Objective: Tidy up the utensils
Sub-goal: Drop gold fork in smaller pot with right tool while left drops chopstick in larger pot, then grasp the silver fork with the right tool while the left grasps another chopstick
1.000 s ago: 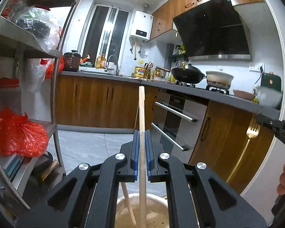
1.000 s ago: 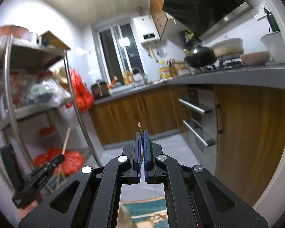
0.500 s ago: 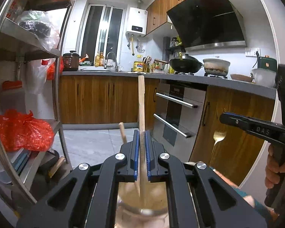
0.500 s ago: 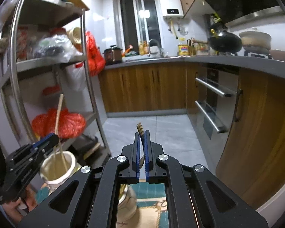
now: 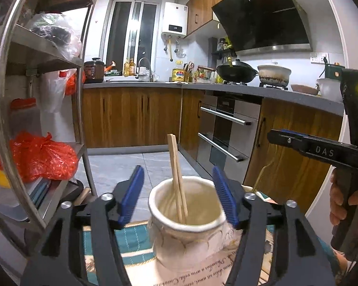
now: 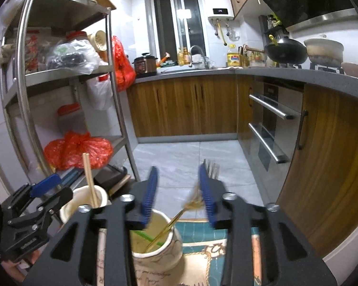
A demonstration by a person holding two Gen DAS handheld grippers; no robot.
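Observation:
In the left wrist view my left gripper [image 5: 177, 194] is open just above a white ceramic jar [image 5: 186, 236]. Two wooden chopsticks [image 5: 176, 176] stand inside the jar, free of my fingers. In the right wrist view my right gripper [image 6: 179, 190] is open over a second ceramic jar [image 6: 155, 245]. A gold fork [image 6: 176, 219] leans in this jar, tines up and blurred beside the right finger, with a green stick beside it. The chopstick jar [image 6: 83, 202] sits to the left, under the left gripper [image 6: 35, 202]. The right gripper [image 5: 322, 150] also shows in the left wrist view.
Both jars stand on a teal and beige patterned mat [image 6: 202, 257]. A steel rack [image 6: 23, 95] with red bags [image 6: 78, 150] stands at left. Wooden cabinets and an oven [image 6: 269, 131] run along the right under a grey counter.
Both grippers have tilted down over the jars and opened. The left let go of the chopstick, which now stands in its jar. The right let go of the gold fork into its jar.

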